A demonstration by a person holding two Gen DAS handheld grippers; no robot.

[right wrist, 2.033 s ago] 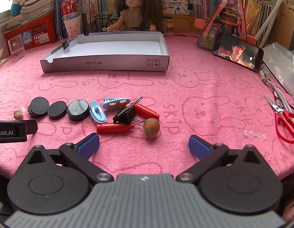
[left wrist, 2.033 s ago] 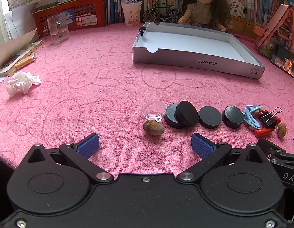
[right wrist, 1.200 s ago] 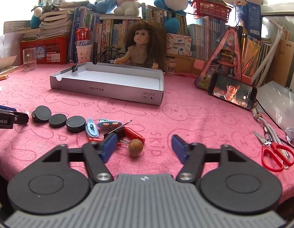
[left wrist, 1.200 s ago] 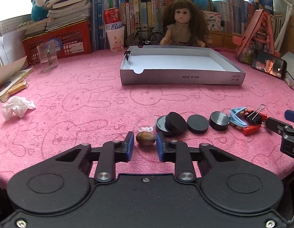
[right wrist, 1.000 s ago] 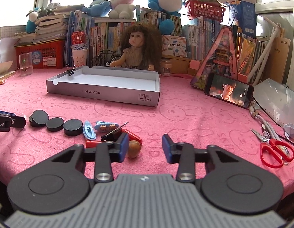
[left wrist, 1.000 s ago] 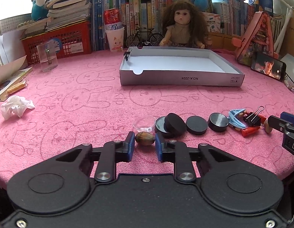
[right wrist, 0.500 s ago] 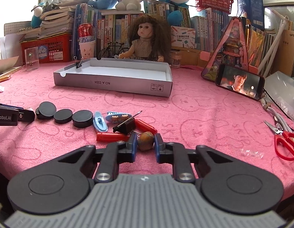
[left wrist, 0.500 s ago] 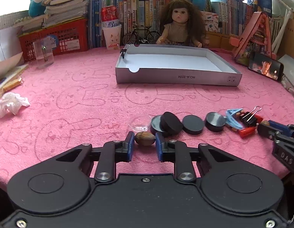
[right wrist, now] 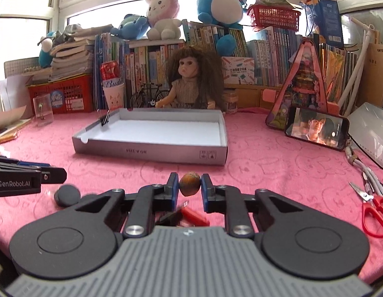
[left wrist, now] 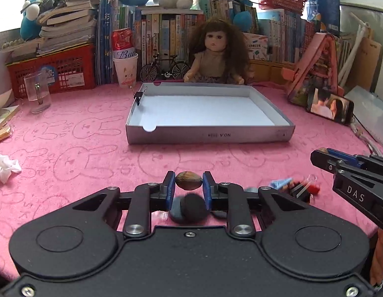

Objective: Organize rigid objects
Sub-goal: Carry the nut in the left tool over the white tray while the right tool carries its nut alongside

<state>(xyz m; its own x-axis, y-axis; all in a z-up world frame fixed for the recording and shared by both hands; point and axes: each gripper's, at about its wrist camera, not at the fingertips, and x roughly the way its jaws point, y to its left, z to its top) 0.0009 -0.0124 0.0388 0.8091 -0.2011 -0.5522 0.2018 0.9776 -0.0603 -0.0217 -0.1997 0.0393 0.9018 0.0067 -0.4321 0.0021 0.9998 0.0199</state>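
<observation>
Two brown oval nuts are now off the pink bunny-print desk (left wrist: pixel 92 133), one in each of your grippers. Your left gripper (left wrist: pixel 189 184) has its blue-padded jaws clamped on the wider brown nut (left wrist: pixel 189 184), which sits crosswise between the pads. Your right gripper (right wrist: pixel 189 184) has its jaws pressed together on the rounder brown nut (right wrist: pixel 190 183); a second ago those jaws were still wide of it, and they have since finished closing.

Both nuts have just risen from the cloth. Below and behind the left jaws you can see the black round discs (left wrist: pixel 191 209) left lying on the desk, and to the right of them the blurred heap of blue clips and red pieces (left wrist: pixel 294 185). Under the right jaws lie a red plastic piece (right wrist: pixel 193 216) and, off to the left, another black disc (right wrist: pixel 67 195).

Straight ahead of both pairs of jaws, well apart from them, stands the shallow grey cardboard tray (left wrist: pixel 208 136), white inside and bare except for a black binder clip (left wrist: pixel 139 96) on its left wall. The pickup looks done; carrying the nuts forward to that tray seems the likely next step.
</observation>
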